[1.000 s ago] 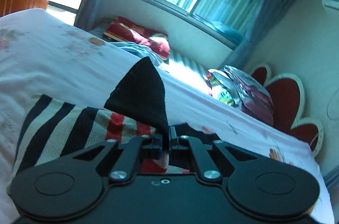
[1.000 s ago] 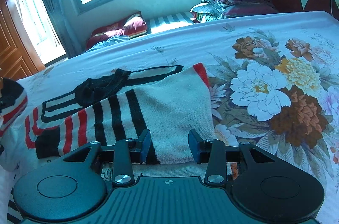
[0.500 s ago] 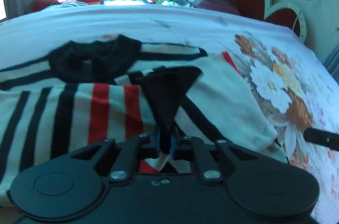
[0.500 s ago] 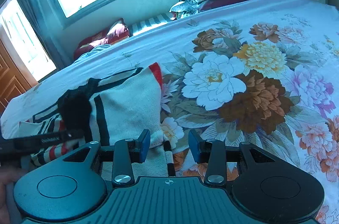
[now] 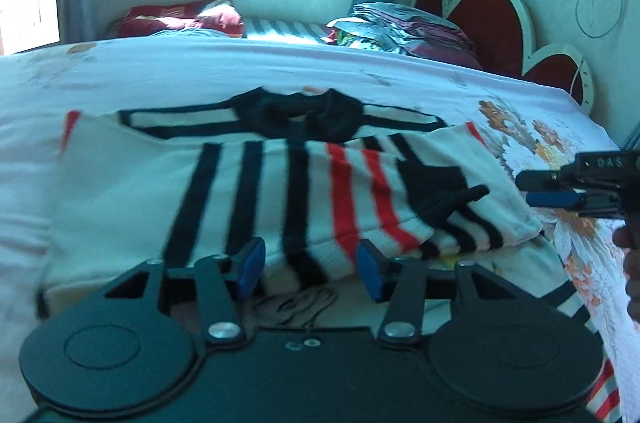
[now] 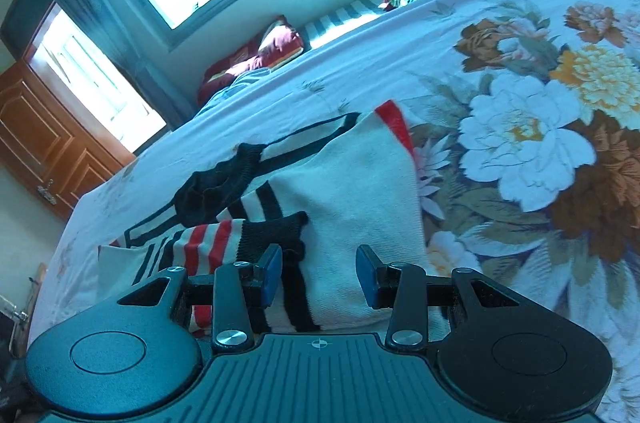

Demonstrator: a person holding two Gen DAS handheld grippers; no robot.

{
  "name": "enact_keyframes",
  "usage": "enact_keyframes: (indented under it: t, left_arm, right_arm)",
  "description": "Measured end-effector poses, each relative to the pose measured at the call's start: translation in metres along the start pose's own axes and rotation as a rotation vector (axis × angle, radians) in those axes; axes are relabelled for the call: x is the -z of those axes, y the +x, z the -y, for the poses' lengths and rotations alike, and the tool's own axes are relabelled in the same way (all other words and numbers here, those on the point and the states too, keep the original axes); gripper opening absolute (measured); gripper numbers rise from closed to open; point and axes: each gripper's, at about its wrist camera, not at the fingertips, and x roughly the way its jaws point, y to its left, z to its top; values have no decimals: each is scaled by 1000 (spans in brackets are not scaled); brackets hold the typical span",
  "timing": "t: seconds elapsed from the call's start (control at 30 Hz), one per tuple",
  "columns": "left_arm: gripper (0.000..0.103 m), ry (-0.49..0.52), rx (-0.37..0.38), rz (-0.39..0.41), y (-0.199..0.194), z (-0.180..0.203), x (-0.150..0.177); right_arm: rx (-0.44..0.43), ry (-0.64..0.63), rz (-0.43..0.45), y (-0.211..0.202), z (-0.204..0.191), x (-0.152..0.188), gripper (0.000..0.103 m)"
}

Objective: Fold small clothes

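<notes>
Left wrist: left claw [image 5: 306,265] (parted) above striped sweater [image 5: 248,191]

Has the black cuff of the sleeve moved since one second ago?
Yes. The black cuff was pinched up in the left gripper, whose jaws have just been opening; now it lies released on the striped sweater.

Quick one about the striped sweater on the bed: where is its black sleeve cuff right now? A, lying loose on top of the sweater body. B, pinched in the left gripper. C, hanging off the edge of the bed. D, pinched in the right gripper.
A: the black cuff lies free on the striped sweater, the left gripper stands open with nothing between its pads, and the right gripper is open too.
</notes>
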Motion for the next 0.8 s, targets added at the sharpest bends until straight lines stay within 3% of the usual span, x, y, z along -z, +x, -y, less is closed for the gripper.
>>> enact_keyframes:
  t: [0.13,0.2,0.33,0.5,0.57,0.63,0.8]
  left_arm:
    - [37,-95,-76,-25,-27,-46,27]
    - [28,-140,-111,-36,-28,-64,32]
    - [15,-121,-227,-17,-26,-81,24]
    - [18,-49,-285,-20,-33,-79,22]
    - [31,-25,-342,1,-41,-76,29]
    - [33,-18,-371,32,-46,-77,32]
    - [37,22,-324,4,-21,-89,22]
  right_arm:
    - [-25,24,-69,35,-6,-2,41]
    - [-37,54,-96,49,-5,-2,41]
    - [-45,62,-113,61,-10,-5,41]
    - [-31,31,-131,61,-19,-5,41]
    - [-33,44,-131,60,-19,-3,41]
    - [-34,47,-132,59,-20,-2,41]
    - [-26,65,-125,60,-19,3,41]
